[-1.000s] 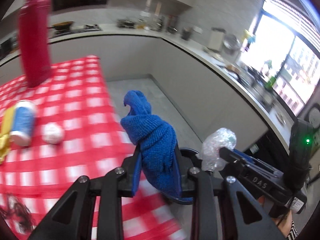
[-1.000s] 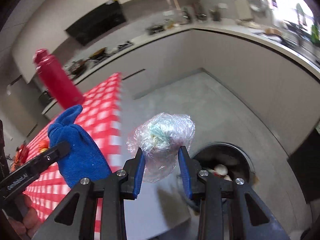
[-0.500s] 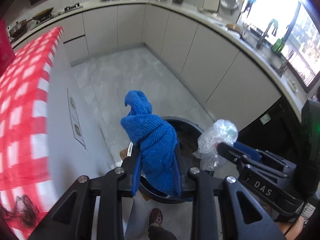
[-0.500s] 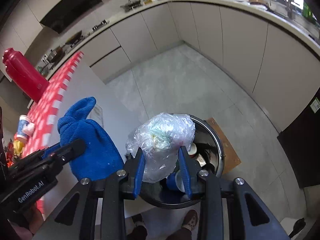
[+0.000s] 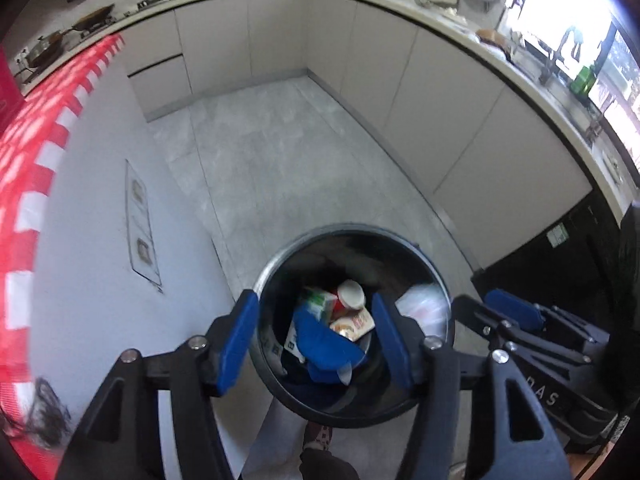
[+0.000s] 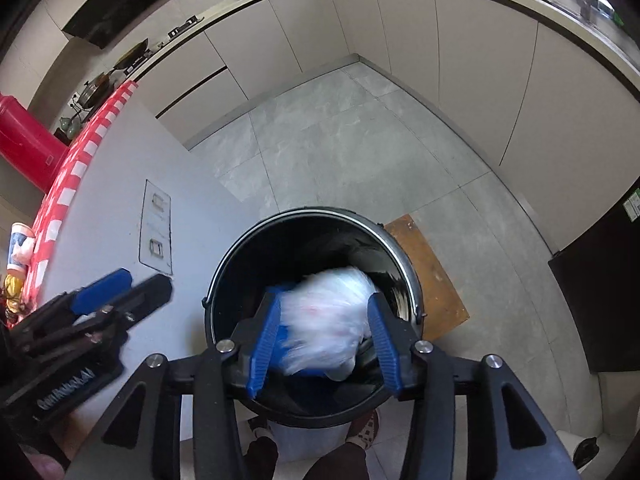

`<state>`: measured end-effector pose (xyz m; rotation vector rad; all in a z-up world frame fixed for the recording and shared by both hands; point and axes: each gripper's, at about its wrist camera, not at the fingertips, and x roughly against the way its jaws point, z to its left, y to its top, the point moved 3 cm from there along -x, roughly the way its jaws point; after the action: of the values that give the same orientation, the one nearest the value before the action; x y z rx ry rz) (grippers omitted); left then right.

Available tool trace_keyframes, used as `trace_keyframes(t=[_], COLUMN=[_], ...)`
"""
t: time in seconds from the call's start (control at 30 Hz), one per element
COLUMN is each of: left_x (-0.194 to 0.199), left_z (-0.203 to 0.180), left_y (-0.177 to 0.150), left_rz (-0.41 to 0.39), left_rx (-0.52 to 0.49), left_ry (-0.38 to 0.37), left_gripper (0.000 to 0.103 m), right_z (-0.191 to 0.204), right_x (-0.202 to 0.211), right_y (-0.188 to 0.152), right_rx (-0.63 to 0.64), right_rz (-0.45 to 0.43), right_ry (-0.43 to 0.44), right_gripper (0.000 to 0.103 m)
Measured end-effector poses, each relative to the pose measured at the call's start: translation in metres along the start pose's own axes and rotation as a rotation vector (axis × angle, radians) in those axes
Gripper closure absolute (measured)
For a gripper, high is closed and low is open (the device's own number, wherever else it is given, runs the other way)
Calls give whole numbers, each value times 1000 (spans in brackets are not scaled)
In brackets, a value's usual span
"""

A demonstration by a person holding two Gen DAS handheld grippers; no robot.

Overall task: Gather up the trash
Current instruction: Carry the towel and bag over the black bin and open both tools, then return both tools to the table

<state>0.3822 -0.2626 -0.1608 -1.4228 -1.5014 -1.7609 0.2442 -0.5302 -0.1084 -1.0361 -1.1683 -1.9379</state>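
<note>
now over the bin — both grippers opening
left gripper empty, blue cloth inside; right gripper around a blurred plastic bag, seemingly loose.

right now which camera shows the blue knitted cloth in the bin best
The left wrist view: the blue knitted cloth lies in plain sight inside the round black bin. In the right wrist view the blurred clear plastic bag hides nearly all of it.

Floor: grey tiles.
Cabinets: pale, handleless, curving 10 to 3 o'clock.
Window: bright daylight, 2 o'clock.
</note>
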Motion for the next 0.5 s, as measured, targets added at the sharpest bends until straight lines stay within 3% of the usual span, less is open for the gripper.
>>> trace_keyframes(t=[0.07,0.23,0.5], left_x=[11,44,101], left_z=[4,15,59], left_y=[4,7,13], left_rz=[-12,-49,-143], left_rx=[16,48,92], left_ry=[-8,-30,-14], left_gripper=[42,42,42], right_z=[1,13,80], right_x=[3,27,62], right_y=[2,7,13], right_rx=[-8,-24,35], right_rz=[-9,-63,-139], right_ry=[-6,27,86], right_gripper=[44,44,44])
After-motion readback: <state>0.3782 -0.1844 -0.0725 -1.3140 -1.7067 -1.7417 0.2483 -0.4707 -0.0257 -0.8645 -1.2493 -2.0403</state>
